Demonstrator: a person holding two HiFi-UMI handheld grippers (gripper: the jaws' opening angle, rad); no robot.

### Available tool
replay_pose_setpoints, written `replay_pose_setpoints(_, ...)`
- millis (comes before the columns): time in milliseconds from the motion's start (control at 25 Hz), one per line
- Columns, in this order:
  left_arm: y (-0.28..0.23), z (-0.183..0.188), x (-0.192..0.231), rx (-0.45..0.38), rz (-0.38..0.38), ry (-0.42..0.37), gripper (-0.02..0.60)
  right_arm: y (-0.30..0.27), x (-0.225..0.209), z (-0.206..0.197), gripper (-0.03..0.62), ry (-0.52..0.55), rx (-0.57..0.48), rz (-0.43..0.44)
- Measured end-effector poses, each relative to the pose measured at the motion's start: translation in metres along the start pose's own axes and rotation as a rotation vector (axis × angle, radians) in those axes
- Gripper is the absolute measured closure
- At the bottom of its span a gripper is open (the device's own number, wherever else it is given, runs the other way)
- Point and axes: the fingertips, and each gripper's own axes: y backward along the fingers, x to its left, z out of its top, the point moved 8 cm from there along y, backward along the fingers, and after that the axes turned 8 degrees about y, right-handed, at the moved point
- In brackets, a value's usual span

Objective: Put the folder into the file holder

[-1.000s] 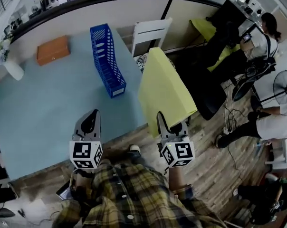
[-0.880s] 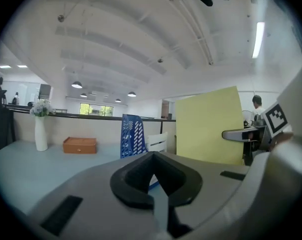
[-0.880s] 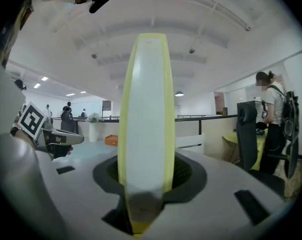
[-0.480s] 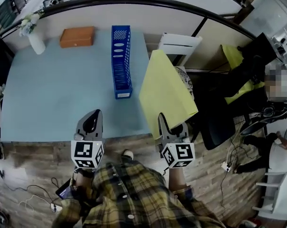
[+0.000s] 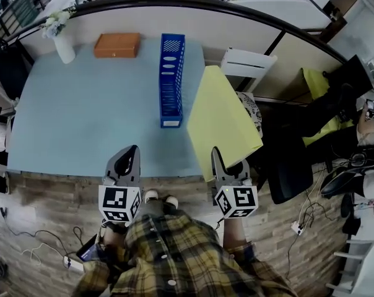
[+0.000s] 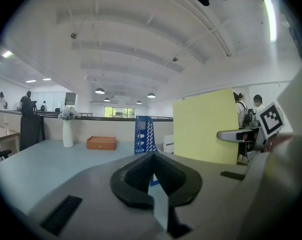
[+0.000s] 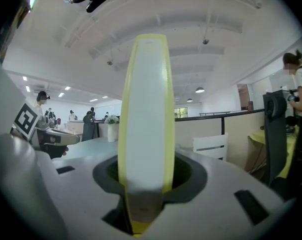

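A blue slatted file holder [image 5: 171, 79] stands on the light blue table [image 5: 82, 116], its open length running away from me. My right gripper [image 5: 218, 158] is shut on the bottom edge of a big yellow folder [image 5: 223, 119]. It holds the folder upright off the table's right edge, just right of the holder. In the right gripper view the folder [image 7: 145, 109] stands edge-on between the jaws of that gripper [image 7: 143, 176]. My left gripper [image 5: 131, 152] hovers at the table's near edge, shut with nothing in it. The left gripper view shows the holder [image 6: 145, 134] and the folder [image 6: 206, 124] ahead.
An orange box [image 5: 117, 44] and a white vase of flowers [image 5: 64, 45] sit at the table's far side. A white chair [image 5: 249, 62] and a black office chair [image 5: 289, 166] stand to the right. A partition wall [image 5: 143, 14] runs behind the table.
The whole view has swung round. The file holder now lies straight ahead instead of slanting, closer to the folder's left edge. Both grippers keep their states.
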Motion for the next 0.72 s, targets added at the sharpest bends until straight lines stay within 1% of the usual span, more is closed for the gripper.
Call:
replay_pose_setpoints(240, 0.001, 0.005, 0.004, 0.0, -0.02, -0.006, 0.591, -0.001, 0.008, 0.006, 0.434, -0.006, -0.006, -0.017)
replay_pose_setpoints(720, 0.0, 0.006, 0.007, -0.004, -0.06, -0.006, 0.591, -0.003, 0.015, 0.02, 0.434, 0.032, -0.027, -0.049)
